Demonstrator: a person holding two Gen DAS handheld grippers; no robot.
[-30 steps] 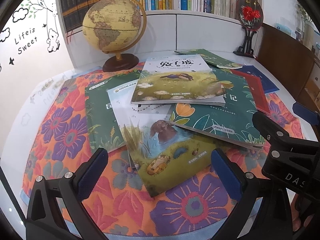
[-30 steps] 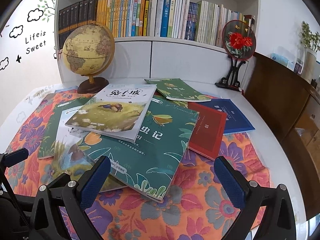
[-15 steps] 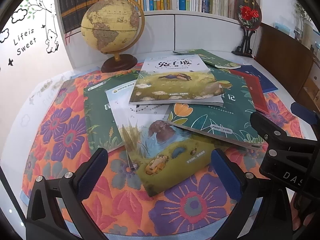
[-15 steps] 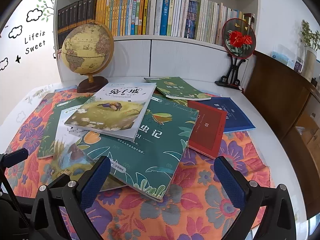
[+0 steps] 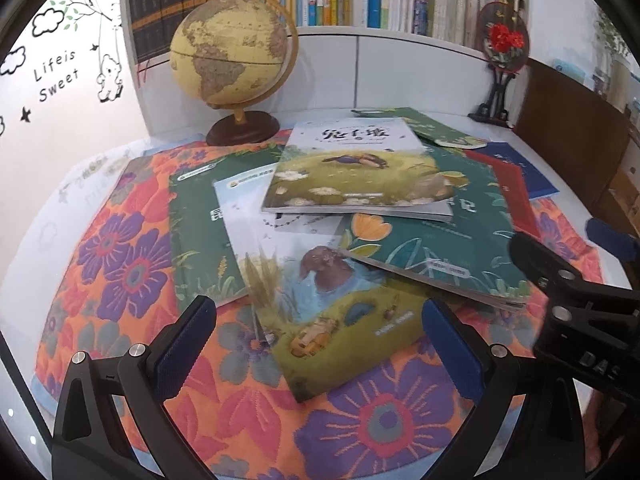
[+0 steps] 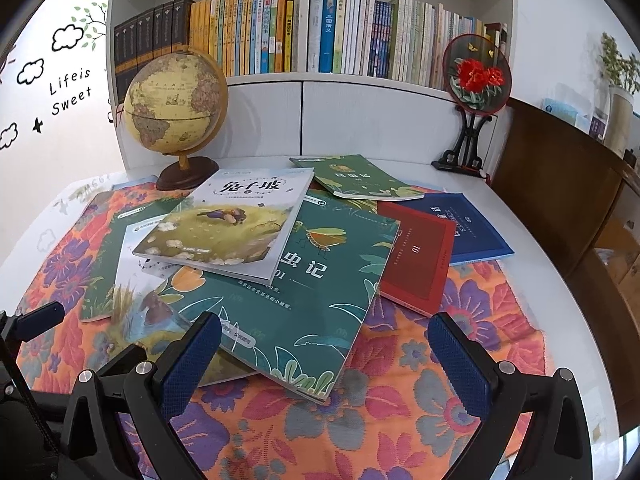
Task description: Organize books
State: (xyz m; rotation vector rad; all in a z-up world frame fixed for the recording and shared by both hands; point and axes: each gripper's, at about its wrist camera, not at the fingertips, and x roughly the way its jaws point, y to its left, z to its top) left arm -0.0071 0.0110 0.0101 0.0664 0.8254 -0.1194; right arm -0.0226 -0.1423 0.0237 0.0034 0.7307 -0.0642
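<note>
Several books lie in a loose overlapping pile on a flowered cloth [image 5: 120,264]. A meadow-cover book [image 5: 352,176] [image 6: 228,228] lies on top, over a large green insect book [image 6: 316,292] [image 5: 440,248] and a book with a brown animal [image 5: 332,304]. A red book [image 6: 416,260], a blue book [image 6: 472,228] and a small green book [image 6: 356,178] lie to the right. My left gripper [image 5: 316,344] is open and empty, just above the animal book's near edge. My right gripper [image 6: 324,356] is open and empty over the green book's near corner.
A globe [image 5: 236,56] [image 6: 176,108] stands at the back left of the white table [image 6: 532,248]. A red flower fan on a black stand [image 6: 476,76] is at the back right. A filled bookshelf [image 6: 304,32] rises behind. A brown cabinet [image 6: 560,184] stands to the right.
Both grippers have shifted only slightly; the left view has lowered a little toward the pile. The books have not moved and both grippers stay open.
</note>
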